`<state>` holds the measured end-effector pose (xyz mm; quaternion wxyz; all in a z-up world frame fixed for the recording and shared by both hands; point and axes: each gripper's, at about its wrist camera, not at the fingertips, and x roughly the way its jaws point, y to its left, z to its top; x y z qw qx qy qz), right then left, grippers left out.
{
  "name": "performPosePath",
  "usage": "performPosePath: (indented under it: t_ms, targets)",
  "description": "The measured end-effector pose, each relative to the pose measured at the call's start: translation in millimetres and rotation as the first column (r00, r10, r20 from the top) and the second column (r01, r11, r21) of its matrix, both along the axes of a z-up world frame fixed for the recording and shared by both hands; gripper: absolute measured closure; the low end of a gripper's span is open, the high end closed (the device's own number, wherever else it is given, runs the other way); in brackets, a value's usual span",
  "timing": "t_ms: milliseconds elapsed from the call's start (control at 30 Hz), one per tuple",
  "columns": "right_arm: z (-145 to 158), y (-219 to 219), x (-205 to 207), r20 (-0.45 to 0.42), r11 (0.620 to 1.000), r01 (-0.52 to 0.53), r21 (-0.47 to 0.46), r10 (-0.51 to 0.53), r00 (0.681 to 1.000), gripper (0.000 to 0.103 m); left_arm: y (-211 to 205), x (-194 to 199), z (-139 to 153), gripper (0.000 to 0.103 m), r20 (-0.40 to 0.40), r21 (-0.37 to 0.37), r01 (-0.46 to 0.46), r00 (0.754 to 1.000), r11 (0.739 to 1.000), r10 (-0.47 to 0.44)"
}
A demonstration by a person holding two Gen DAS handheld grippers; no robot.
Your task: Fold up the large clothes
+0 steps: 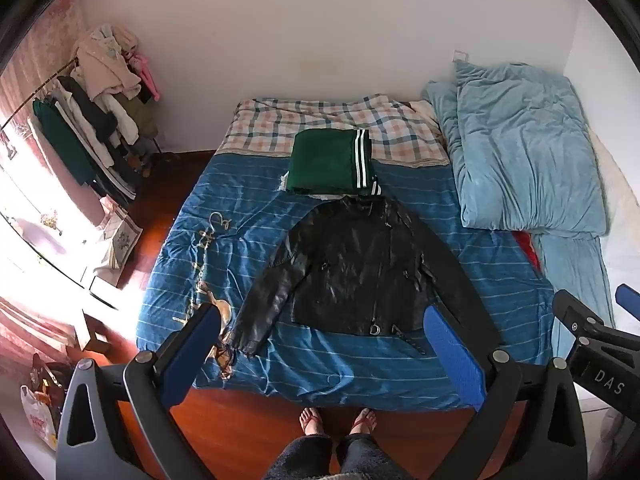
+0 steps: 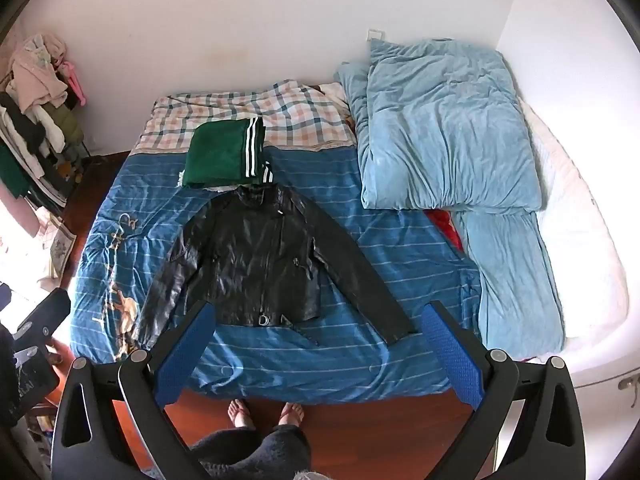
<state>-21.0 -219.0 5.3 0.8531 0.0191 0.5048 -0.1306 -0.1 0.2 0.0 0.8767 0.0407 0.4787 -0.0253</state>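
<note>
Bedroom, blue striped bed (image 1: 248, 240) | black leather jacket (image 1: 356, 268) flat, unfolded, sleeves spread, near folded green garment (image 1: 324, 164) | left gripper (image 1: 324, 356), right gripper (image 2: 320, 352) both released, empty, above foot edge | step: pre-fold approach | next: likely grab sleeve, fold inward

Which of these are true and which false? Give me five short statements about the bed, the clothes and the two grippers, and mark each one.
1. The black jacket lies spread flat on the blue striped bedcover. True.
2. The green folded garment lies nearer the person's feet than the jacket does. False: it lies beyond the jacket's collar.
3. The left gripper holds a jacket sleeve. False: it is open and holds nothing.
4. The right gripper is open. True.
5. The light blue duvet covers the jacket. False: it is bundled beside it.
</note>
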Motion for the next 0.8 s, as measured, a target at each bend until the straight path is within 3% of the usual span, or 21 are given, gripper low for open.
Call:
performPosePath:
  t_ms: [800]
  targets:
    - [14.1,9.9,6.9,0.023,1.000,-0.026,-0.009,0.026,0.999,0.000,7.5,10.1,8.5,0.000,0.003,-0.015,0.000,1.000,1.000,0.000]
